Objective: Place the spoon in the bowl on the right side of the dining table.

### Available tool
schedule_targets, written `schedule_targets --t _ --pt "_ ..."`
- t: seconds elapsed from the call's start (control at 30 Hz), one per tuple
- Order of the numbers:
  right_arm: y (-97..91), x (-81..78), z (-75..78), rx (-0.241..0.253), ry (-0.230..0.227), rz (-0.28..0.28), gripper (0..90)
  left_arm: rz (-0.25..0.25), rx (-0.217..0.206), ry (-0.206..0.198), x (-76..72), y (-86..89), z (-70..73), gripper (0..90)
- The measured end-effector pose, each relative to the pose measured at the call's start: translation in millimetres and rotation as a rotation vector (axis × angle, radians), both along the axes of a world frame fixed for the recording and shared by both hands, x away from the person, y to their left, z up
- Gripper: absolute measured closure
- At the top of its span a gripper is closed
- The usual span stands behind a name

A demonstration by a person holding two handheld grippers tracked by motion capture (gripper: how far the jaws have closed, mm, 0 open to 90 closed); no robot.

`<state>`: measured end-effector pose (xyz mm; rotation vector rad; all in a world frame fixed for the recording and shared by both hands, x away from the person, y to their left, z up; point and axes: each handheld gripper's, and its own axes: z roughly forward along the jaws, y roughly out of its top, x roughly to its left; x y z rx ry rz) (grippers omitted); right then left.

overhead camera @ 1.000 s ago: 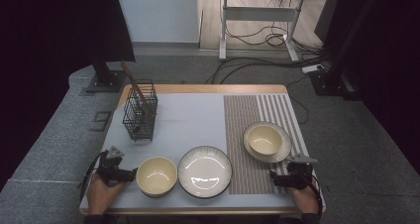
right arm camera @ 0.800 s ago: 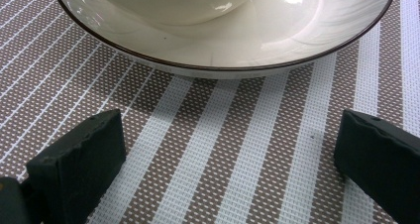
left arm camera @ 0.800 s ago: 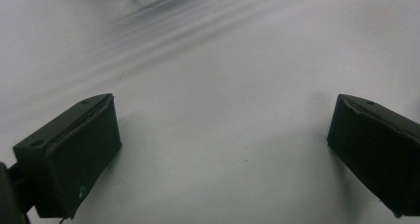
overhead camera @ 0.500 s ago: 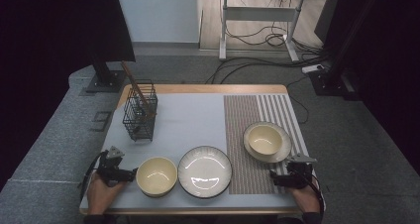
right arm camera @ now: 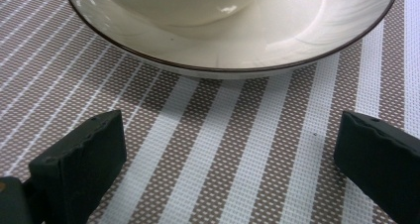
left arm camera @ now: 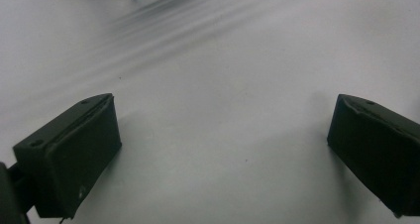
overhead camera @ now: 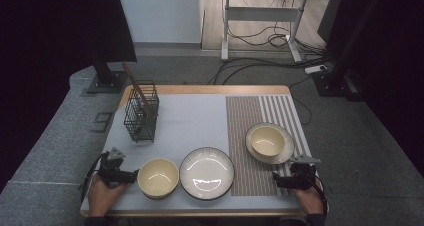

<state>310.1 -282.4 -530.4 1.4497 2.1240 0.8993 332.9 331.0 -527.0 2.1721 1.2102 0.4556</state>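
My left gripper [overhead camera: 129, 176] rests at the table's front left, just left of an empty cream bowl [overhead camera: 158, 177]. In the left gripper view the left gripper [left arm camera: 223, 107] is open, its jaws wide apart over the bare pale mat [left arm camera: 233, 60]. At the front right, my right gripper [overhead camera: 278, 180] lies on the striped placemat [overhead camera: 245, 136]. The right gripper [right arm camera: 230, 122] is open with nothing between its jaws. Just ahead of it sits a dark-rimmed plate [right arm camera: 237, 55] carrying a second cream bowl [right arm camera: 178, 3]. That same bowl [overhead camera: 267, 140] sits on its plate [overhead camera: 287, 151] in the high view.
A larger empty plate [overhead camera: 207, 172] lies at the front middle. A black wire basket [overhead camera: 141, 115] holding wooden sticks [overhead camera: 134, 81] stands at the back left. Beyond the table are a stand base [overhead camera: 105, 81], a desk frame and floor cables [overhead camera: 260, 41].
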Motion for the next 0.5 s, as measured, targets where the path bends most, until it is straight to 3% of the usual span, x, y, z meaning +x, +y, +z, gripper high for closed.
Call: schedule_targets --t 0.5 --pt "-0.4 -15.1 15.4 -0.008 -0.018 0.034 0.0 -0.001 0.001 0.0 -0.1 0.0 0.0 0.0"
